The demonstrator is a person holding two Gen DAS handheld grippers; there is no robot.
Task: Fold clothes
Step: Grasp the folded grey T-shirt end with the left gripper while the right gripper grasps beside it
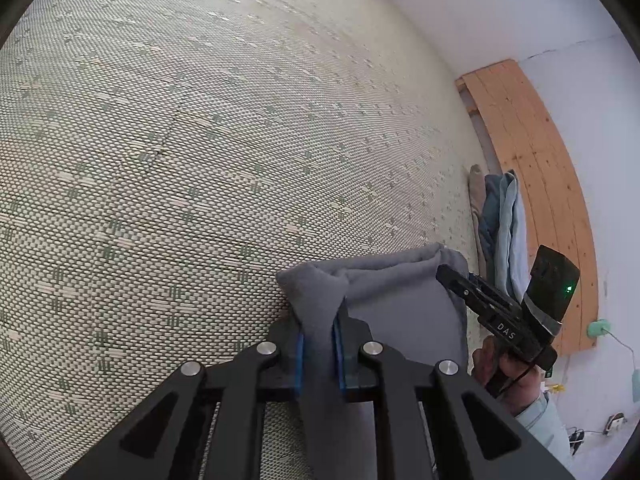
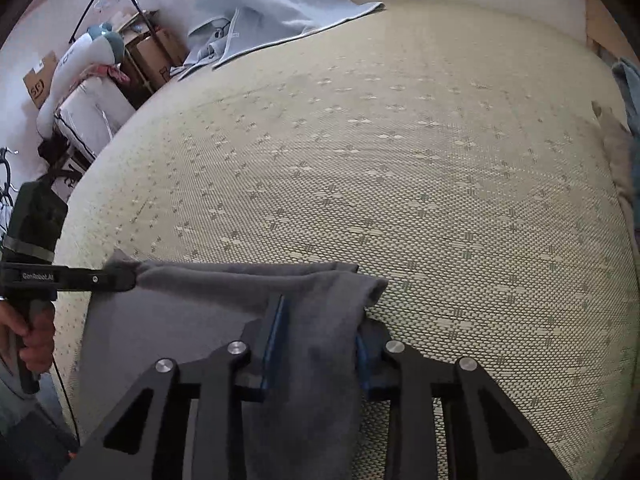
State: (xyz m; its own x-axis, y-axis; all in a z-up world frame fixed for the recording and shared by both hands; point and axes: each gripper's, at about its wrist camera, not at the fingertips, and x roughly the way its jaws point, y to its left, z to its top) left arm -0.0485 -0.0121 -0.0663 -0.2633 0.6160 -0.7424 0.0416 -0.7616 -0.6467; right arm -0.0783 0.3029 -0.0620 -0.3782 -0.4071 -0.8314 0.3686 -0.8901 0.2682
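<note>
A grey garment (image 1: pixel 400 312) lies at the near edge of the woven mat, its far edge held up between the two grippers. My left gripper (image 1: pixel 320 316) is shut on its left corner, with a bunch of grey fabric pinched between the blue pads (image 1: pixel 299 356). In the right wrist view the same gripper (image 2: pixel 124 278) holds the cloth's (image 2: pixel 180 320) far left corner. My right gripper (image 2: pixel 322 312) has a thick fold of the cloth filling the gap between its pads (image 2: pixel 274 340). From the left wrist view its tip (image 1: pixel 446 274) sits on the garment's right corner.
The pale green woven mat (image 1: pixel 200 160) stretches far ahead. A pile of blue and beige clothes (image 1: pixel 500 220) lies at its right edge by a wooden board (image 1: pixel 540 180). A light blue blanket (image 2: pixel 272 4) covers the far corner. Boxes and bags (image 2: pixel 152 52) stand beyond the left side.
</note>
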